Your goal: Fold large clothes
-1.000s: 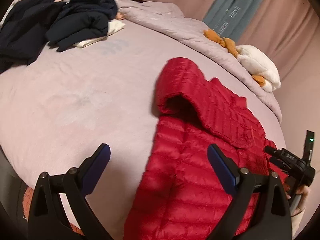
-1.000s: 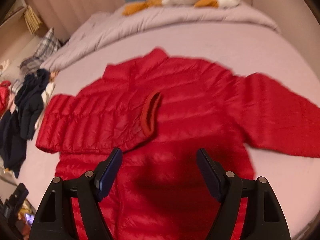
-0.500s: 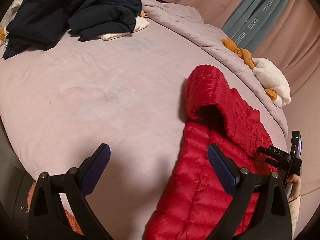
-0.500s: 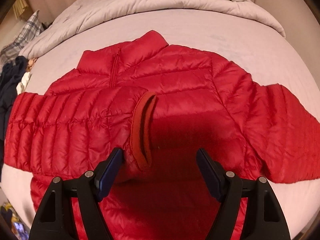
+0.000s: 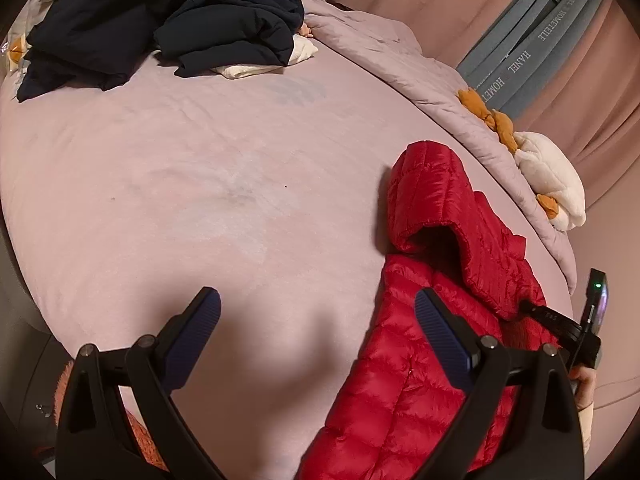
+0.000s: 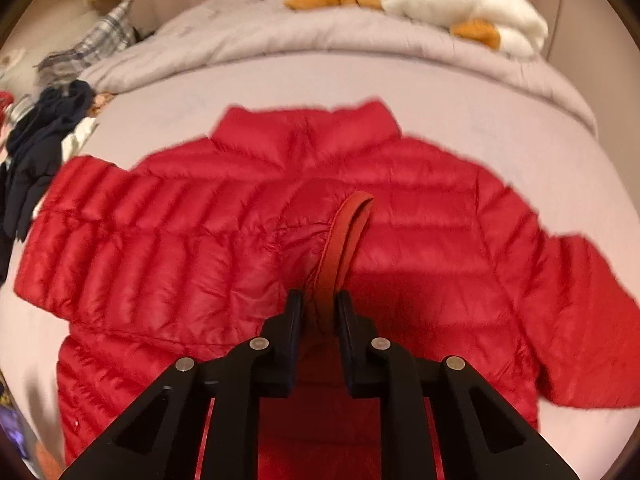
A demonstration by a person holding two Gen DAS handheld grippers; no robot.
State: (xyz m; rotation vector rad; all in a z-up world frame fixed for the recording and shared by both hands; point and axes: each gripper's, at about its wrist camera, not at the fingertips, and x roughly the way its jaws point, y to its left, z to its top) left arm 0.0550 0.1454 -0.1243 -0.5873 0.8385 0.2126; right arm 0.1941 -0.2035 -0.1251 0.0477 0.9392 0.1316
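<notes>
The right gripper [image 6: 319,312] has its fingers [image 6: 293,320] drawn narrow and pinched on the cuff [image 6: 344,240] of the red puffer jacket [image 6: 420,220], at the end of the sleeve that is folded across the jacket's chest. The left gripper [image 5: 318,334] has its fingers [image 5: 194,334] spread wide and holds nothing; it hovers above bare sheet near the bed's near edge, with its right finger over the jacket's side.

The jacket lies front up on the bed [image 5: 200,200], collar toward the far edge, its other sleeve stretched out flat toward the bed's right edge. In the left wrist view the jacket [image 5: 440,340] sits toward the near right corner, with the folded sleeve forming a raised loop.

A rumpled grey quilt [image 6: 280,36] runs along the far edge of the bed, and a white and orange plush toy [image 6: 460,4] lies on it. A heap of dark clothes [image 5: 160,24] over something white lies at the far left corner, well apart from the jacket. A plaid cloth [image 6: 100,40] shows beyond the quilt. Nothing lies between either gripper and the jacket.
</notes>
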